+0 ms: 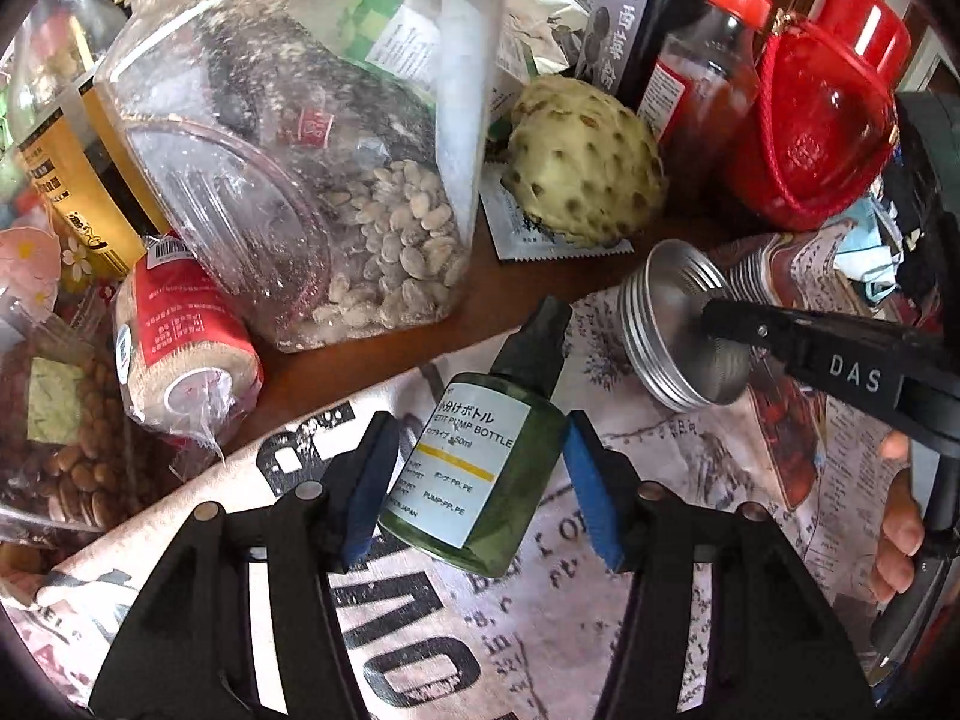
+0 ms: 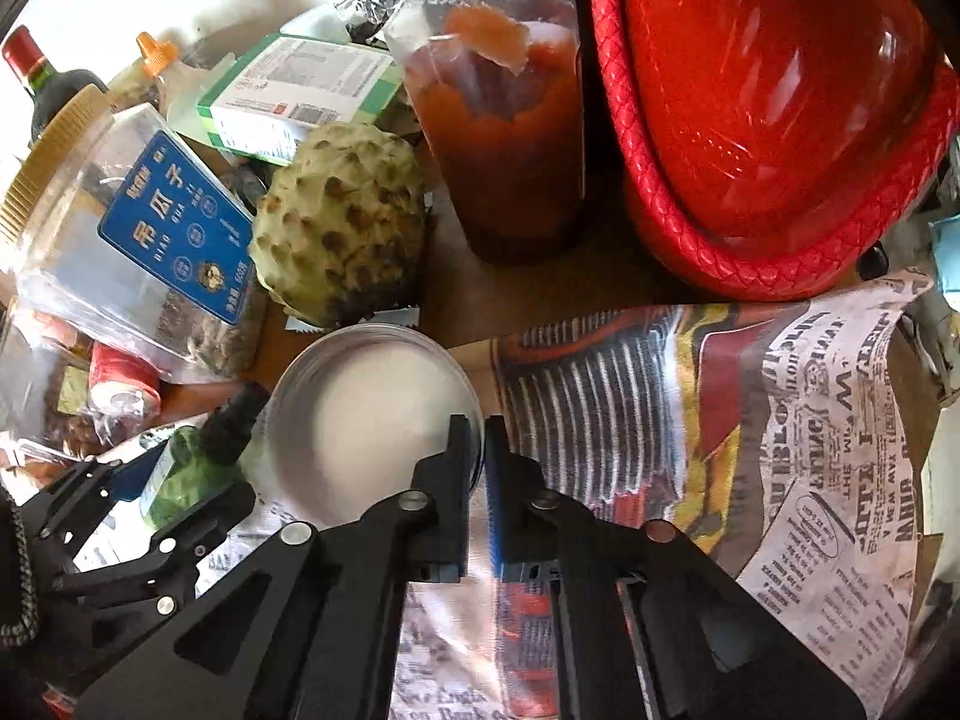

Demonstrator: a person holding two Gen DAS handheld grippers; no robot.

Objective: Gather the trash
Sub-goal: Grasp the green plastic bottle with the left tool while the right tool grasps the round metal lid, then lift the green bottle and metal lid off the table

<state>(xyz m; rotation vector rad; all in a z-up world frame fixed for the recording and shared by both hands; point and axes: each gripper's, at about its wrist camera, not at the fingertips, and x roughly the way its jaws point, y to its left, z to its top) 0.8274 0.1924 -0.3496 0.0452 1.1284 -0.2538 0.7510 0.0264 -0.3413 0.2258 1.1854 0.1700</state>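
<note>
A matt silvery metal tin (image 1: 684,336) lies on printed newsprint-pattern cloth (image 1: 540,630). At upper left, the clear plastic jar (image 1: 300,150) looks glossy. The green bottle (image 1: 474,480) carries a paper label.

Layout, left wrist view. Small green pump bottle (image 1: 480,474) lies at centre on the newspaper-print cloth (image 1: 540,630), between the left gripper (image 1: 477,480) fingers. Round silver metal tin (image 1: 684,330) lies at 2 o'clock from it, its rim between the right gripper (image 1: 720,315) tips. Clear plastic jar of seeds (image 1: 300,150) stands at 11 o'clock; bumpy pale custard apple (image 1: 582,168) at 12 o'clock, behind the tin.
</note>
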